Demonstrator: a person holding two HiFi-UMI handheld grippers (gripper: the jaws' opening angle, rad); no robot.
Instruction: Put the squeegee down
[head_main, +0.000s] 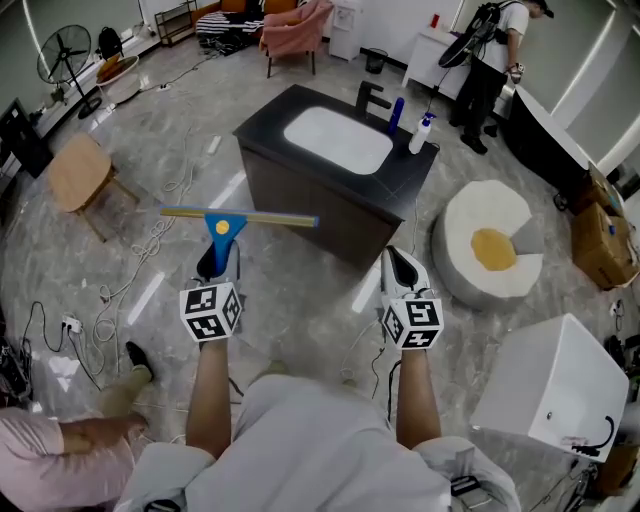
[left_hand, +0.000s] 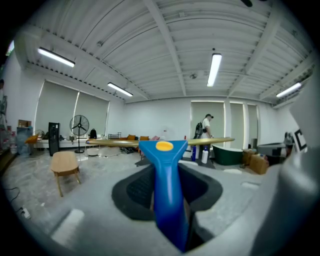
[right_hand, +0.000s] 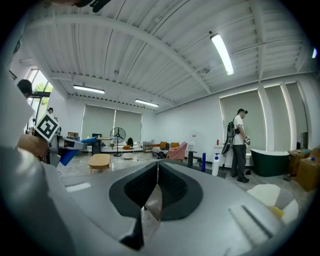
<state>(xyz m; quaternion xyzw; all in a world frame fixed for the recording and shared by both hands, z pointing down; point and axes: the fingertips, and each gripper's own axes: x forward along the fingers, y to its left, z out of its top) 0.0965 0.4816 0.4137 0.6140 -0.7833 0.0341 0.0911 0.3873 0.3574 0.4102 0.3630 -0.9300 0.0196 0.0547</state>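
The squeegee (head_main: 223, 230) has a blue handle and a long yellow blade held level, in the air in front of a black sink counter (head_main: 405, 185). My left gripper (head_main: 218, 262) is shut on the blue handle, which stands up between its jaws in the left gripper view, where the squeegee (left_hand: 167, 185) fills the middle and the blade crosses above. My right gripper (head_main: 403, 268) hangs beside it to the right, apart from the squeegee; its jaws meet with nothing between them. From the right gripper view, the right gripper (right_hand: 156, 167) points at the room and the squeegee (right_hand: 74, 149) shows at the far left.
The counter carries a white basin (head_main: 338, 138), a black faucet (head_main: 368, 98), a blue bottle (head_main: 397, 113) and a white spray bottle (head_main: 420, 133). A round white pouf (head_main: 480, 280) and a white box (head_main: 545, 385) stand right, a wooden stool (head_main: 80, 172) and floor cables (head_main: 150, 245) left. A person (head_main: 490, 60) stands at the back.
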